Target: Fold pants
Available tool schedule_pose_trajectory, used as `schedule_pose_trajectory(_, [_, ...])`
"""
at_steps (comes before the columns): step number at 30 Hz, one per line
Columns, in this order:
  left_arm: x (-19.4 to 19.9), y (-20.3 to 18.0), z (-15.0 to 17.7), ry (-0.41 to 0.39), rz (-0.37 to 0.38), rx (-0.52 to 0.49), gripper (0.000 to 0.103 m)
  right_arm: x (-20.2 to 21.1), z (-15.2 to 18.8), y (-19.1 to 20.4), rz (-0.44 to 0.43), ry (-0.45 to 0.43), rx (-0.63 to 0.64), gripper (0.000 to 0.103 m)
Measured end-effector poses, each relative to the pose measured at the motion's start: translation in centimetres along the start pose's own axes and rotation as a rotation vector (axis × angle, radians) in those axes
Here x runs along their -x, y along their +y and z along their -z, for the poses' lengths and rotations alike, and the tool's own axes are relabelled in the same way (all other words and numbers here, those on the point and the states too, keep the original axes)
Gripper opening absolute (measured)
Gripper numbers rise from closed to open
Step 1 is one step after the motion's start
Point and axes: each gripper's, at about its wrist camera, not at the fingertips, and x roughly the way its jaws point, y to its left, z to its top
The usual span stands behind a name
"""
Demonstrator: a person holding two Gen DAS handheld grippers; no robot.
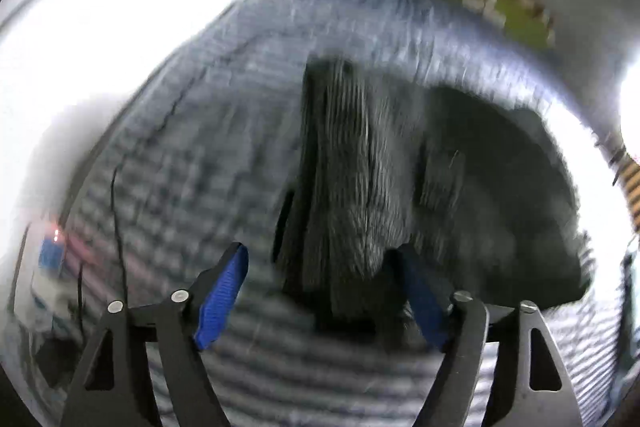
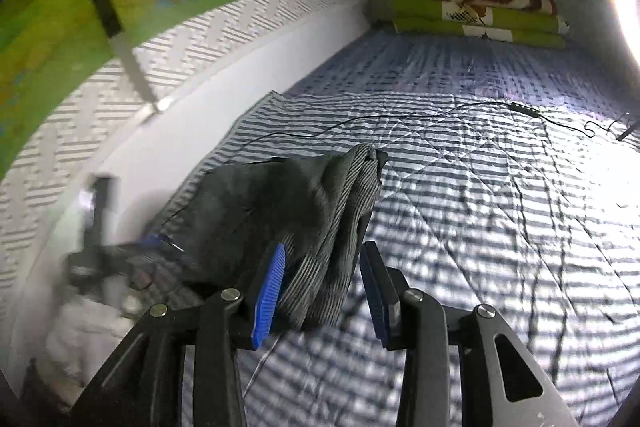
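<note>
left wrist view, blurred: the left gripper (image 1: pixel 320 291) has its blue ribbed pads spread wide above the dark ribbed pants (image 1: pixel 348 167), which lie on the striped quilt (image 1: pixel 180 167); nothing is gripped. right wrist view, sharper: the right gripper (image 2: pixel 324 287) is partly parted, with a pants (image 2: pixel 304 211) fold between its pads, whether pinched i cannot tell. only this view shows a thin black cable (image 2: pixel 400 115), folded green blankets (image 2: pixel 480 19) and a patterned wall (image 2: pixel 80 99).

Pants (image 2: pixel 296 211) bunched on quilt (image 2: pixel 500 227), near its wall-side edge; cable (image 2: pixel 400 115) lies across quilt behind them; folded blankets (image 2: pixel 476 13) stacked at far end.
</note>
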Motion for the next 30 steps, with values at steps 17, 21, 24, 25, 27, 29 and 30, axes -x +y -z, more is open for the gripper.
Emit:
schedule_pose_trajectory(17, [27.7, -10.8, 15.0, -0.282, 0.075, -0.092, 0.081, 23.6, 14.7, -1.6, 0.004, 0.003, 0.026, 0.036])
schedule_pose_trajectory(21, [35.4, -17.1, 19.9, -0.370, 0.140, -0.209, 0.084, 29.0, 17.5, -2.8, 0.042, -0.046, 0.006, 0.038])
schedule_pose_trajectory(24, [39.6, -21.5, 23.8, -0.418, 0.176, -0.303, 0.085, 32.7, 19.5, -3.6, 0.078, -0.077, -0.016, 0.039])
schedule_pose_trajectory(25, [40.6, -22.5, 24.7, -0.425, 0.190, -0.326, 0.085, 33.7, 20.0, -3.8, 0.094, -0.086, -0.022, 0.039])
schedule_pose_trajectory(27, [42.7, -24.8, 27.0, -0.435, 0.233, -0.371, 0.086, 35.7, 20.7, -4.1, 0.120, -0.104, -0.032, 0.039])
schedule_pose_trajectory(29, [44.4, -26.5, 28.9, -0.443, 0.264, -0.385, 0.087, 37.6, 21.2, -4.3, 0.138, -0.127, -0.043, 0.039])
schedule_pose_trajectory(30, [45.1, -27.3, 29.8, -0.446, 0.276, -0.399, 0.088, 38.3, 21.3, -4.4, 0.146, -0.138, -0.044, 0.039])
